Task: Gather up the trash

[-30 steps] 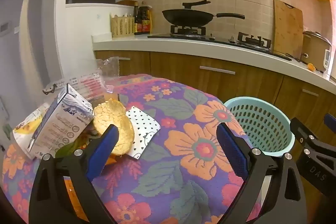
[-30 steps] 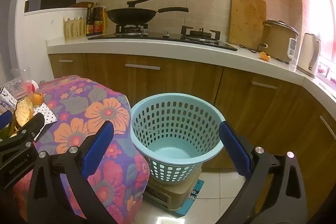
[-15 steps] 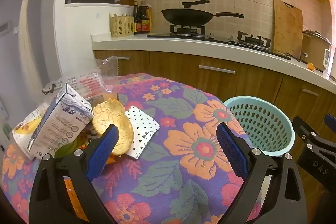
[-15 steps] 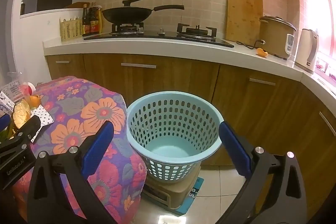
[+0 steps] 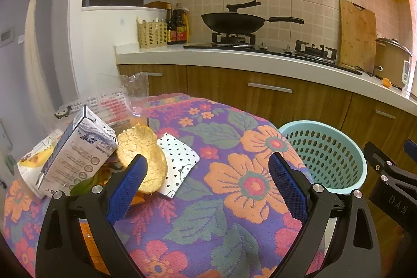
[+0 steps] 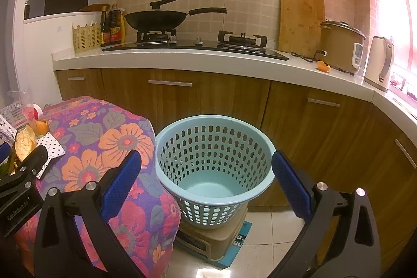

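A pile of trash lies at the left of the floral-cloth table (image 5: 234,173): a milk carton (image 5: 75,150), a yellow peel (image 5: 142,155), a dotted white napkin (image 5: 179,160) and clear plastic wrappers (image 5: 109,103). My left gripper (image 5: 207,173) is open and empty above the cloth, its left finger just in front of the peel. A light blue perforated basket (image 6: 213,166) stands on a beige stool right of the table and looks empty. My right gripper (image 6: 207,173) is open and empty, held before the basket. The pile also shows in the right wrist view (image 6: 24,142).
A kitchen counter (image 6: 182,61) runs behind, with a wok (image 6: 156,20), gas stove, cutting board (image 6: 301,20), rice cooker (image 6: 341,46), kettle and an orange peel (image 6: 323,66). Wooden cabinets stand under it. Tiled floor (image 6: 271,233) lies around the stool.
The right gripper has drifted slightly, so the basket sits a little more centred between its fingers. The left gripper has barely moved. Both stay open.
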`<move>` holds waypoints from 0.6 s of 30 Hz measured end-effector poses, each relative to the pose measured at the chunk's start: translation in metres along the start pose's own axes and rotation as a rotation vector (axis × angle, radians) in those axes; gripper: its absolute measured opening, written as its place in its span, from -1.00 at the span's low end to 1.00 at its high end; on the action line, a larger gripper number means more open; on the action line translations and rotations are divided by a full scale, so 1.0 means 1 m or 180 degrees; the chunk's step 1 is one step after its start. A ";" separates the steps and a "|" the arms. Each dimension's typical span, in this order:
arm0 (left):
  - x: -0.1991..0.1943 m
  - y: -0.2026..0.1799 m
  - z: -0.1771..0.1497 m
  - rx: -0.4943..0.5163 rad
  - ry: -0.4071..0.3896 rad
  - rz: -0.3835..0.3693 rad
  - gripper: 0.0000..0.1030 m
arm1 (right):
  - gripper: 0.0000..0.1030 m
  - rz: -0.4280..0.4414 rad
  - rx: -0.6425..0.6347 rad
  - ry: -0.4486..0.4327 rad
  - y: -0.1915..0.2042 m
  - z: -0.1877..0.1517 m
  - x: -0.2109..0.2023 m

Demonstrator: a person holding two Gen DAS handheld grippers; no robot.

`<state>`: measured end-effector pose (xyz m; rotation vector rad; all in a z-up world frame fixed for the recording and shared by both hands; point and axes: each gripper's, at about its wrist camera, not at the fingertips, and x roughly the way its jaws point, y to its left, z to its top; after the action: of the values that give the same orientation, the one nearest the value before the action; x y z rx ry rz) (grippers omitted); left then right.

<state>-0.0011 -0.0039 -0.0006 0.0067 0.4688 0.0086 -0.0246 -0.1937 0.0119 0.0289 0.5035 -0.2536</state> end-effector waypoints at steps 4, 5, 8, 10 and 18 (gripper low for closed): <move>-0.001 0.000 0.000 0.0001 -0.0009 -0.0002 0.78 | 0.85 0.0008 0.0054 -0.0006 -0.003 0.001 0.001; -0.001 0.001 0.000 0.0000 -0.0009 -0.0004 0.79 | 0.85 0.0005 0.0054 -0.0009 -0.003 0.001 0.001; -0.001 0.002 0.000 -0.0003 -0.0006 -0.0006 0.80 | 0.85 -0.0004 0.0052 -0.0014 -0.002 0.001 0.000; -0.002 0.002 0.000 -0.0006 -0.0006 -0.0009 0.80 | 0.85 0.0003 0.0057 -0.0019 -0.002 0.001 0.000; -0.002 0.001 0.000 -0.0007 -0.0005 -0.0004 0.80 | 0.85 0.0015 0.0068 -0.0026 -0.003 0.002 -0.001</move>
<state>-0.0025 -0.0030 0.0003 0.0041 0.4674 0.0078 -0.0251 -0.1969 0.0138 0.0498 0.4927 -0.2544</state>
